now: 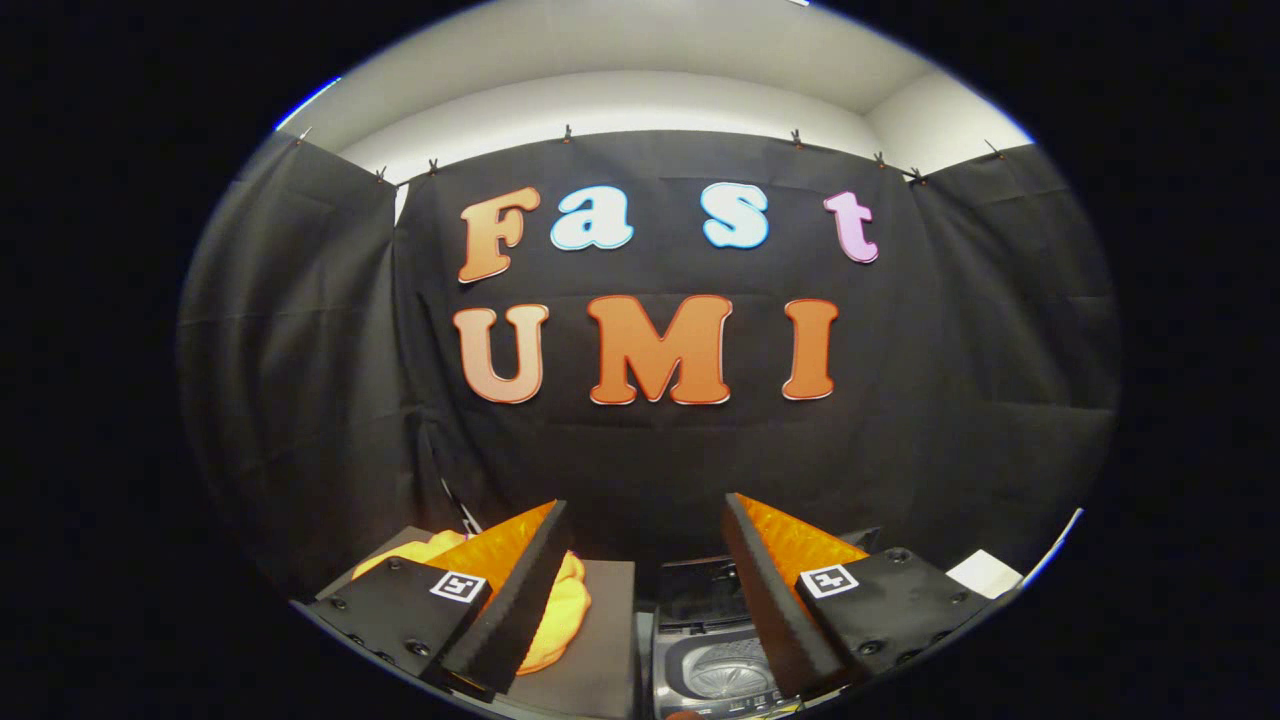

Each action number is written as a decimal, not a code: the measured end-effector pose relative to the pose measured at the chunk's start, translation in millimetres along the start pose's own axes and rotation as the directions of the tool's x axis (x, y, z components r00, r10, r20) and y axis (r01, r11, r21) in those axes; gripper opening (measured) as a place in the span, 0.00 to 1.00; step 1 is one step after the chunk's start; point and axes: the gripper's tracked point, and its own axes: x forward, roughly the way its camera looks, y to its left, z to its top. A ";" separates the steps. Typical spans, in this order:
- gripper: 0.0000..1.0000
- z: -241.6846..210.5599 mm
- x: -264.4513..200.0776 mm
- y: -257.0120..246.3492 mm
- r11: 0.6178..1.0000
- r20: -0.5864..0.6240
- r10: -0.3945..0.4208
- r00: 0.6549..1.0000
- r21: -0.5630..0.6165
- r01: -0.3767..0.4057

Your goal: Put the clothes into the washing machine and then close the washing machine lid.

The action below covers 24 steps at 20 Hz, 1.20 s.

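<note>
My gripper [645,515] is held high with its fingers wide apart and nothing between them. Far below, behind the left finger [505,600], a yellow-orange piece of clothing [560,610] lies bunched on a dark table top [600,640]; the finger covers much of it. Just right of the table, below the gap between the fingers, stands a small top-loading washing machine [715,665]. Its lid [700,580] is raised at the back and the round drum shows inside. The right finger [770,600] hides the machine's right side.
Black cloth walls close the booth on three sides, with a pale wall and ceiling above them. A small white object [985,573] lies low down beyond the right finger.
</note>
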 end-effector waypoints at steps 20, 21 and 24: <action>0.99 -132.9 73.7 187.5 0.991 -0.275 0.132 0.952 0.014 -0.133; 0.99 -140.9 79.9 189.4 0.993 -0.290 0.120 0.949 0.017 -0.121; 0.99 -162.7 103.5 189.8 0.997 -0.341 0.069 0.937 -0.006 -0.075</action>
